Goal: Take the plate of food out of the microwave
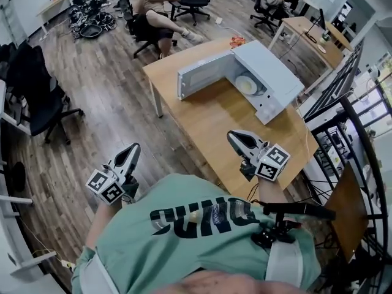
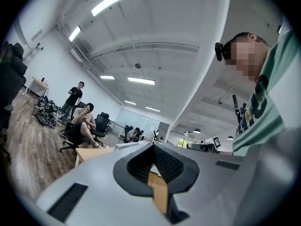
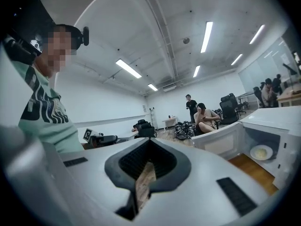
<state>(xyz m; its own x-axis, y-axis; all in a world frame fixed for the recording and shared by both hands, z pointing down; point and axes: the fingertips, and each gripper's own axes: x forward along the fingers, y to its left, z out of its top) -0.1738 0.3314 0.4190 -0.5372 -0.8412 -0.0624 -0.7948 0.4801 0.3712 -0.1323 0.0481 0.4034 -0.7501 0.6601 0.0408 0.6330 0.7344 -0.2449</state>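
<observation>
Plate [image 1: 247,85] sits in the open microwave [image 1: 274,84], well clear of both jaws.
Left gripper [image 1: 132,152] and right gripper [image 1: 235,138] are clenched on nothing. The plate's at 12 o'clock from the right one: round, white, pale yellowish food.

Large dark letters are running across the person's green shirt [image 1: 202,244], upside down from the head view and not reading clearly.
</observation>
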